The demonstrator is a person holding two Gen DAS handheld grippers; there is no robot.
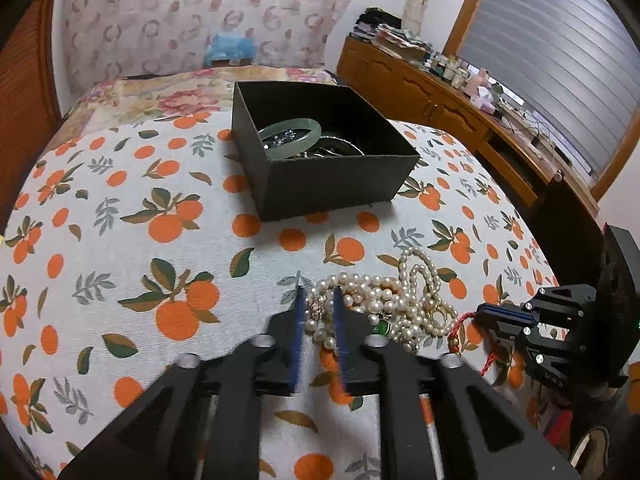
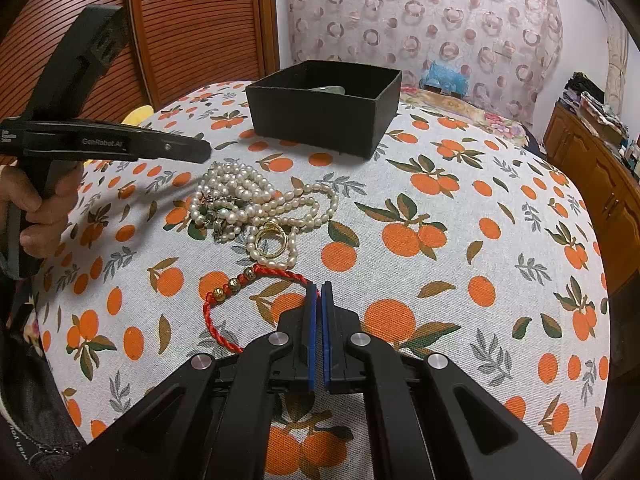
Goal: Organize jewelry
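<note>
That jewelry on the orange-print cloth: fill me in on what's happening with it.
A person is sorting jewelry with a handheld gripper in each hand. The left gripper has its jaws open around part of the pearl necklace pile. The right gripper has its jaws shut on the red cord bracelet. A gold ring lies among the pearls. The black box already holds a green bangle and other pieces.

The cloth [image 2: 460, 184] is white, printed with orange fruit and green-brown leaves. The box [image 1: 332, 180] is black; the bangle [image 1: 290, 130] inside is pale green. The pearls [image 2: 244, 196] are cream, the ring [image 2: 272, 242] gold, the cord [image 2: 224, 312] red with gold beads. The fingers [image 2: 309, 336] are blue-padded.
</note>
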